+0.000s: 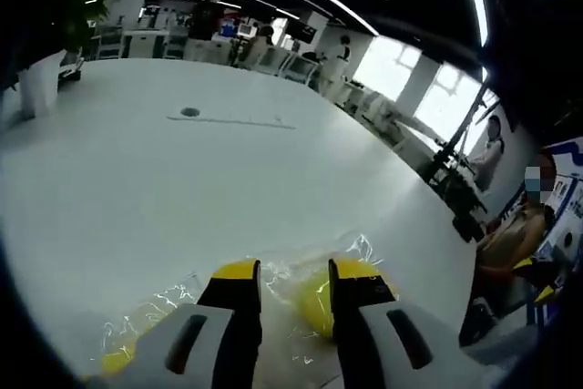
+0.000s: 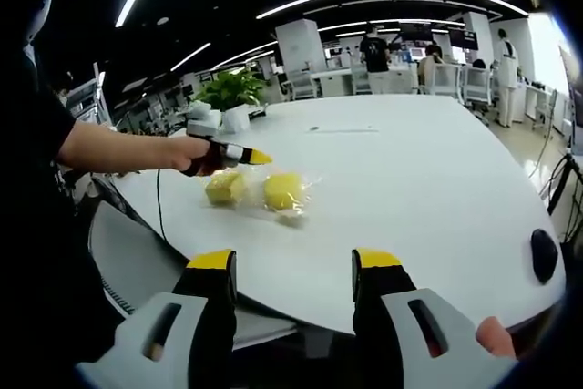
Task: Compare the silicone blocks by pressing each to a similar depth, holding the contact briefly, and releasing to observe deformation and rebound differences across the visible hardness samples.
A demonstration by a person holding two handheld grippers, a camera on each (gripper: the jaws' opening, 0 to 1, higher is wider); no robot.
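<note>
While no readable writing or brand is showing on anything, two yellow blocks in clear plastic wrap are lying on the white desk [image 2: 428,198]. In the right gripper view, the left block [image 2: 224,188] and the right block [image 2: 283,190] are sitting just beside each other near the desk's near-left edge, wrap [image 2: 293,211] crinkling around them. In the left gripper view one block [image 1: 314,298] is showing between the jaws and another yellow bit [image 1: 117,359] is peeking out at lower left, both under wrap.

Left tool [image 1: 294,272] is pointing down over the blocks, its yellow-tipped black jaws standing a little apart with a narrow gap, gripping nothing that can be made out; whether a tip is touching the wrap cannot be told. In the right gripper view the left tool [image 2: 244,156] is coming in from the left, held in a hand [image 2: 187,154] on an outstretched bare forearm with a dark sleeve, tip hovering just above the left block.

Right tool [image 2: 293,263] is hanging back off the desk edge, well apart from the blocks, jaws spread wide and empty; a fingertip [image 2: 496,334] is showing at its lower right.

A potted plant [image 2: 230,88] is standing on the far left of the desk, a dark mouse-like object [image 2: 544,254] is lying at its right edge, and people are standing around in the office behind.
</note>
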